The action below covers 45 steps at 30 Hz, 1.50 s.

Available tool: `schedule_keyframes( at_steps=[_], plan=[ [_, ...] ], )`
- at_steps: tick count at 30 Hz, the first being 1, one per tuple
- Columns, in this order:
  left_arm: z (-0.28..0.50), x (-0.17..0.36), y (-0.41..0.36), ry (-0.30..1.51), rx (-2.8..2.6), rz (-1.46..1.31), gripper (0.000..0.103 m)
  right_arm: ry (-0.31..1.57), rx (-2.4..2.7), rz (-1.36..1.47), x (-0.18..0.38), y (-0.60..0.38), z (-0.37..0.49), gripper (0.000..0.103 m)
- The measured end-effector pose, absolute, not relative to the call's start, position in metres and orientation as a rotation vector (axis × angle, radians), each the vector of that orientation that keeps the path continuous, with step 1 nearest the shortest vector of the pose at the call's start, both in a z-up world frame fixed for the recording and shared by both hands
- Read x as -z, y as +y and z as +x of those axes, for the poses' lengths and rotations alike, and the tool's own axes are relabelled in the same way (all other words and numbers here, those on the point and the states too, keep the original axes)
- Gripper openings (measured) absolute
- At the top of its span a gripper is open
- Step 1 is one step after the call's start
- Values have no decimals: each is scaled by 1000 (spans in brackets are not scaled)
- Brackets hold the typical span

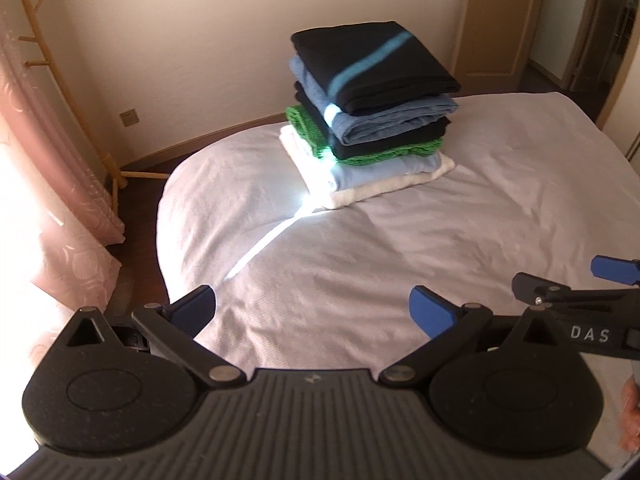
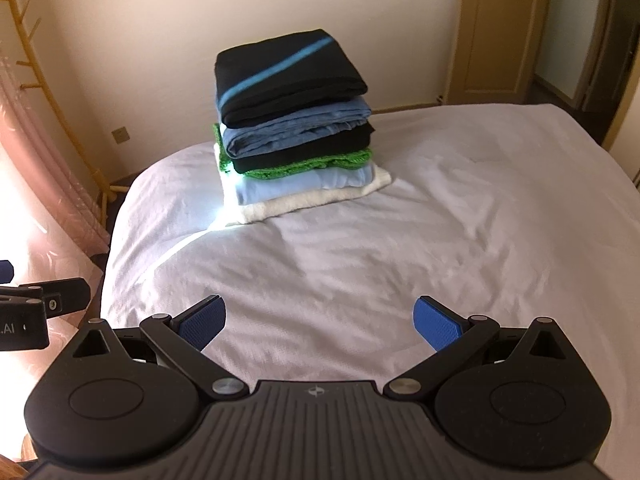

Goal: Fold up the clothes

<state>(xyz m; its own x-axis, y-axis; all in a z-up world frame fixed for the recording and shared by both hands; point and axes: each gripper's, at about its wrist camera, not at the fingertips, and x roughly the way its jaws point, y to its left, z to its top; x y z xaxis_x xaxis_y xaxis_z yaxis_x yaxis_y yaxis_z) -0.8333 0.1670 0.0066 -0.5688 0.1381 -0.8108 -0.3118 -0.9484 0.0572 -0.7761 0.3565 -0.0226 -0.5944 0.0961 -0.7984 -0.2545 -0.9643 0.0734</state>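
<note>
A stack of several folded clothes (image 1: 372,116) (image 2: 296,128) stands on the far part of a bed with a white sheet (image 1: 360,280) (image 2: 440,240). On top lies a black garment with a blue stripe (image 1: 372,64) (image 2: 288,76); under it are blue, black, green, pale blue and white pieces. My left gripper (image 1: 312,312) is open above the sheet's near end, holding nothing. My right gripper (image 2: 320,320) is open too, with only bare sheet between its blue pads (image 2: 436,324). The right gripper (image 1: 608,280) shows at the left wrist view's right edge, and the left gripper (image 2: 32,304) at the right wrist view's left edge.
A pink curtain (image 1: 48,200) (image 2: 44,184) hangs on the left with a bamboo rack (image 1: 80,112) beside it. Beyond the bed is a beige wall, and a wooden door (image 1: 496,20) (image 2: 496,28) stands at the far right. A strip of sunlight (image 1: 264,240) crosses the sheet.
</note>
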Motion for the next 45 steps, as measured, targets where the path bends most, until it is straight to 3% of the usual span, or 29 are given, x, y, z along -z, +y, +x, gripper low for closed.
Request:
schedule_keyframes(
  at_steps=[45],
  plan=[
    [-867,-6,154,272,-2577,-1288,102,206,-2674,-1355,21,350,-825,103]
  ],
)
